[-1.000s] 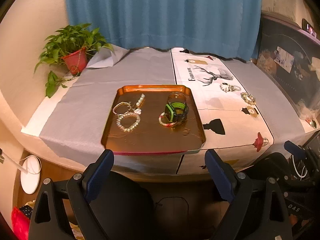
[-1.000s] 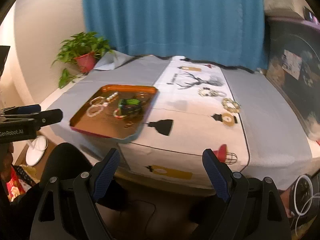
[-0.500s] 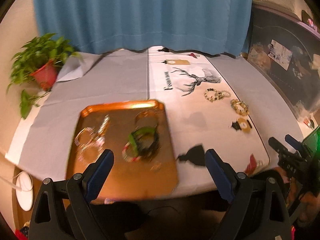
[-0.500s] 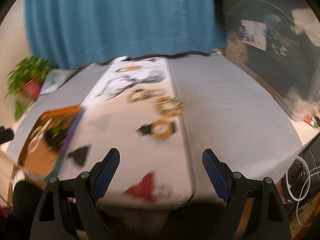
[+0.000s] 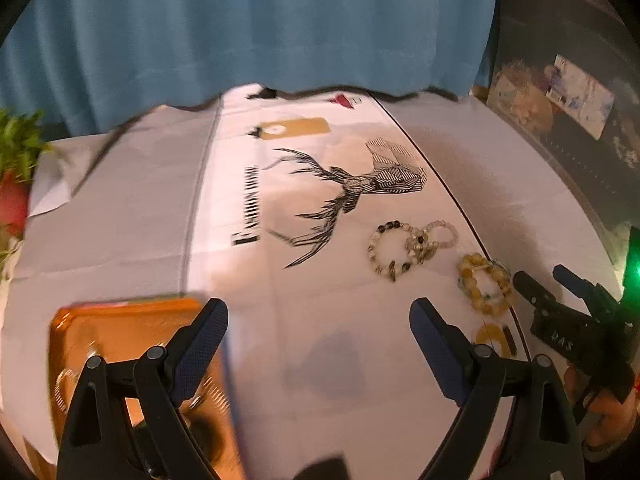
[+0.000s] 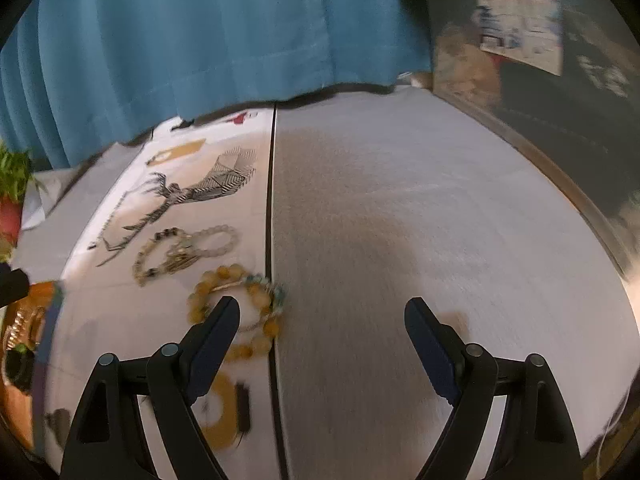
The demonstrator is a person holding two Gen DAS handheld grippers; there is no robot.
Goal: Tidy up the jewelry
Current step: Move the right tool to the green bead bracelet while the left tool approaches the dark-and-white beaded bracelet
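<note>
While both claws are spread wide with nothing between their fingers, the left gripper (image 5: pixel 319 320) hangs over the white printed runner (image 5: pixel 312 248) and the right gripper (image 6: pixel 322 316) hangs over the grey cloth (image 6: pixel 420 208) beside it.

The only container is the orange tray (image 5: pixel 120 324), a shallow rectangular piece with a raised rim and a glossy surface, at the lower left of the left view. It holds jewelry, but blur and the left finger hide most of it; only a pale chain-like piece (image 5: pixel 64 392) can be made out.

Three pieces lie loose on the runner, outside the tray:
- a pair of linked bead bracelets (image 5: pixel 412 248), round beads in pale, cream and dark tones, just beside the black deer print (image 5: pixel 352 192);
- a bracelet of chunky amber beads (image 5: pixel 486 284) with a few turquoise ones, near the runner's black-edged border;
- a flat yellow ring (image 6: pixel 218 412), blurred, nearest the table edge.

The cloth has a matte, woven look. A blue curtain (image 5: pixel 260 28) hangs behind the table in soft vertical folds.
</note>
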